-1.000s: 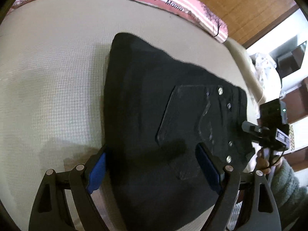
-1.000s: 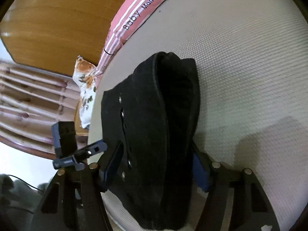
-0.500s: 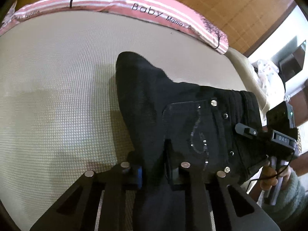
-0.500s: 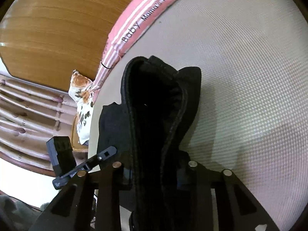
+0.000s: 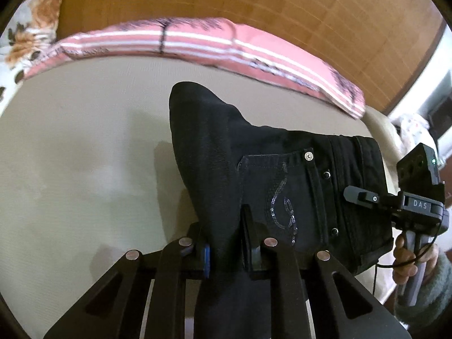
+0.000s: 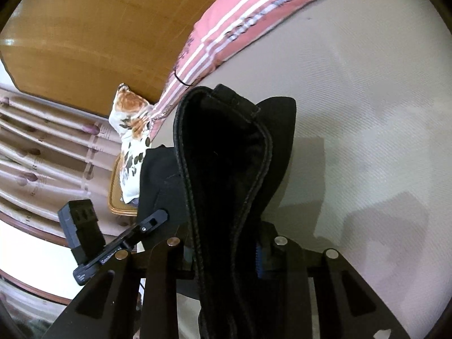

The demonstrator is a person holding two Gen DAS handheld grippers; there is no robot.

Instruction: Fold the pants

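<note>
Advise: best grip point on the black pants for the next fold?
Probably where they are held now: the left gripper clamps the doubled fabric beside the back pocket, and the right gripper clamps the thick seamed edge of the black pants. Come in from the near edge; the bunched layers there give the pads bulk.

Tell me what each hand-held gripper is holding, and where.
Both hold the black pants. Left hand-held gripper pinches a fabric fold beside the back pocket; right hand-held gripper clamps bunched, seamed fabric.
</note>
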